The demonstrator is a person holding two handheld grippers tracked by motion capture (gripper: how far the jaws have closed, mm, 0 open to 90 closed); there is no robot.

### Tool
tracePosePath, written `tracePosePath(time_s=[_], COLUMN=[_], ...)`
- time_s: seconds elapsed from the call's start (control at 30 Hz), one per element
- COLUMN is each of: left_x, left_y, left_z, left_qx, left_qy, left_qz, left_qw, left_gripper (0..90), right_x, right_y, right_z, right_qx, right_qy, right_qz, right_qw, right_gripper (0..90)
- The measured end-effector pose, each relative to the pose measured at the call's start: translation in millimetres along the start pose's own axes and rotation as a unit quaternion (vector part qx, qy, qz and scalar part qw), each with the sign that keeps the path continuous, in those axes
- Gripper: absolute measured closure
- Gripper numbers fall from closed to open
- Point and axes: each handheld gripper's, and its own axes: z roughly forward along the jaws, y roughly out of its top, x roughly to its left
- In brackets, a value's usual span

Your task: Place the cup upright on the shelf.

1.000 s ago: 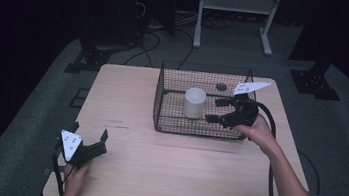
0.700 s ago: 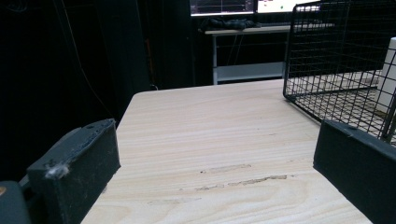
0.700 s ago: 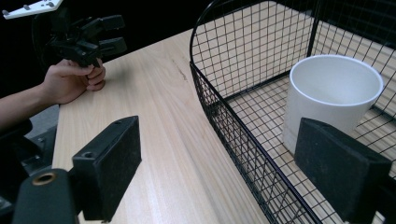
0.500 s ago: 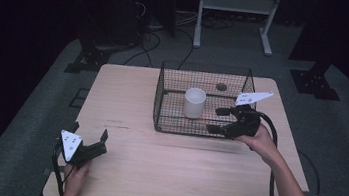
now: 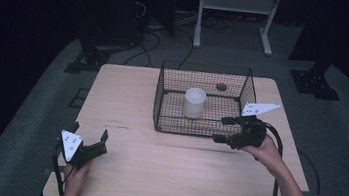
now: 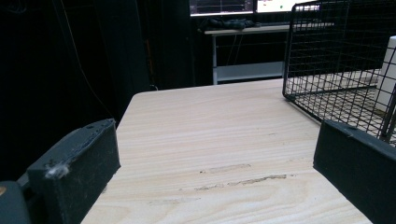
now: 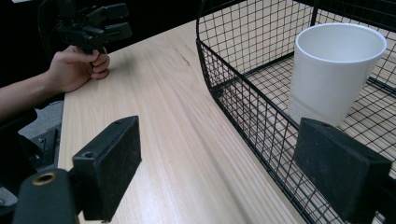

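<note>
- Lots of bare room on the pale wooden table (image 5: 126,102), left of the black wire basket (image 5: 162,101) and in front of it.
- Basket open on top; wire walls all around block any way in from the side.
- White plastic cup (image 5: 194,102) standing inside, near the middle, room around it.
- Small dark round thing (image 5: 221,86) at the back of the basket floor.
</note>
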Motion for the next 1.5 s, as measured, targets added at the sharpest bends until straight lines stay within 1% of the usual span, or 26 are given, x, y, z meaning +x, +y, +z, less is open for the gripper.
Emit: tracePosePath(time_s=[0.17, 0.23, 0.27, 0.47, 0.57, 0.6, 0.73, 0.8, 0.93, 1.03, 1.13, 1.23, 1.3, 1.33, 1.43, 1.5], left_x=[0.0, -0.3, -0.4, -0.2, -0.2, -0.1, -0.2, -0.3, -0.2, 0.3, 0.1, -0.1, 0.8, 1.1, 2.1, 2.0], left_y=[0.0, 0.0, 0.0, 0.0, 0.0, 0.0, 0.0, 0.0, 0.0, 0.1, 0.1, 0.0, 0.0, 0.0, 0.1, 0.0], left_z=[0.1, 0.0, 0.0, -0.1, -0.1, 0.0, -0.1, -0.2, 0.0, 0.1, 0.1, 0.1, 0.0, 0.0, 0.4, 0.4], left_qx=[0.000, 0.001, 0.001, 0.001, 0.001, 0.000, 0.001, 0.001, 0.001, 0.002, 0.002, 0.000, 0.000, 0.001, 0.001, 0.001], left_qy=[0.000, 0.000, 0.000, 0.000, 0.000, 0.000, 0.000, -0.001, 0.001, 0.001, 0.002, 0.001, 0.001, 0.002, 0.003, 0.002], left_qz=[-0.001, 0.001, 0.002, 0.001, 0.000, 0.000, 0.000, 0.001, 0.000, -0.001, -0.001, -0.001, -0.004, -0.005, -0.011, -0.009], left_qw=[1.0000, 1.0000, 1.0000, 1.0000, 1.0000, 1.0000, 1.0000, 1.0000, 1.0000, 1.0000, 1.0000, 1.0000, 1.0000, 1.0000, 0.9999, 1.0000], left_gripper=[0.0, 0.0, 0.0, 0.0, 0.0, 0.0, 0.0, 0.0, 0.0, 0.0, 0.0, 0.0, 0.0, 0.0, 0.0, 0.0], right_x=[2.6, 3.8, 5.6, 10.6, 13.7, 13.9, 14.2, 13.9, 15.7, 17.3, 16.7, 15.5, 14.8, 14.8, 12.9, 11.2], right_y=[-8.0, -10.6, -13.6, -20.1, -23.3, -24.6, -31.3, -34.2, -37.2, -38.5, -42.2, -50.0, -53.7, -55.8, -61.2, -64.6], right_z=[-4.2, -5.3, -5.7, -5.6, -5.0, -4.6, -3.0, -2.0, -2.0, -3.8, -5.8, -5.0, -5.8, -6.7, -10.4, -12.7], right_qx=[-0.001, 0.002, 0.002, 0.012, 0.018, 0.018, 0.020, 0.029, 0.037, 0.037, 0.027, 0.035, 0.032, 0.030, 0.025, 0.025], right_qy=[-0.001, -0.003, 0.000, 0.001, -0.009, -0.006, -0.007, -0.007, -0.003, -0.007, -0.012, -0.027, -0.026, -0.032, -0.041, -0.045], right_qz=[0.004, 0.003, 0.003, 0.002, -0.009, -0.006, -0.003, -0.001, -0.001, -0.003, 0.000, 0.001, 0.007, 0.006, 0.010, 0.011], right_qw=[1.0000, 1.0000, 1.0000, 0.9999, 0.9998, 0.9998, 0.9998, 0.9996, 0.9993, 0.9993, 0.9996, 0.9990, 0.9991, 0.9990, 0.9988, 0.9986], right_gripper=[13.9, 13.8, 13.9, 13.9, 14.6, 14.7, 14.6, 14.6, 14.5, 14.6, 14.6, 14.6, 14.6, 14.6, 14.6, 14.6])
